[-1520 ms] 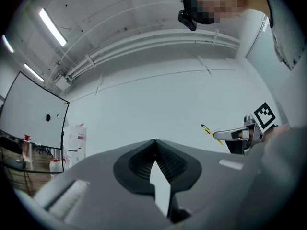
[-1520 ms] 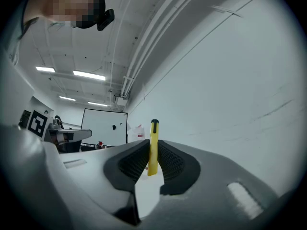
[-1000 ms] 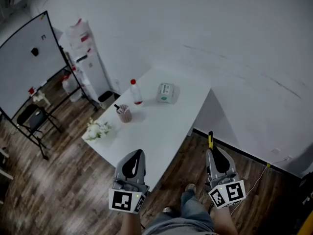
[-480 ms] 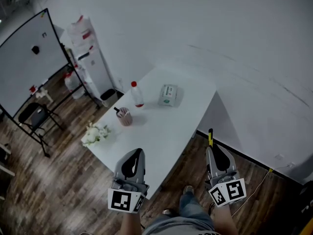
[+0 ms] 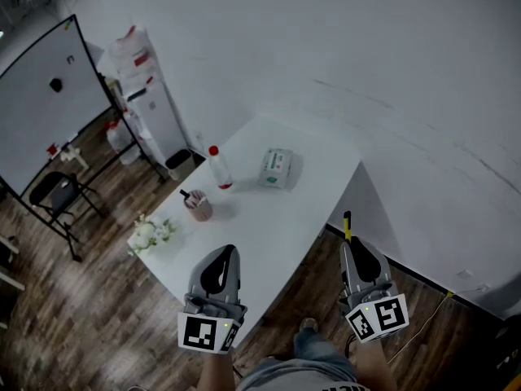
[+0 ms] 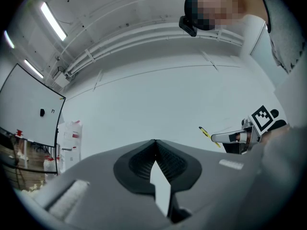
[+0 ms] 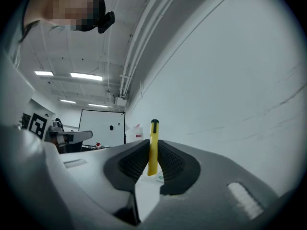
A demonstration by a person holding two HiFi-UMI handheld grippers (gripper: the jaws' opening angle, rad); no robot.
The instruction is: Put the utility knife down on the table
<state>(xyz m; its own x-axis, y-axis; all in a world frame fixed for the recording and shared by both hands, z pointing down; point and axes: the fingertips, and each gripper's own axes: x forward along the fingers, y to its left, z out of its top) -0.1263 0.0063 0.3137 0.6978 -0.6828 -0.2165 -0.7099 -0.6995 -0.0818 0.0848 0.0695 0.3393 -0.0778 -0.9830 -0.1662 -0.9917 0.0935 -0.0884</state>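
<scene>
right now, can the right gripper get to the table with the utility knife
Probably yes. The right gripper, shut on the yellow utility knife, hangs over the floor just beside the white table. The table's near end is bare, with the bottle, cup and tissue pack farther back. Nothing stands between.

We hold our grey left hand-held gripper (image 5: 229,253) low in front of us. Its jaws are pressed together at the tips with nothing between them, and its cube with square markers (image 5: 203,333) sits nearest our body. Our grey right hand-held gripper (image 5: 349,249) is level with it and well apart, pointing forward the same way. Its jaws are clamped on the lower part of a slim yellow utility knife (image 7: 153,145), which stands up above them.
</scene>
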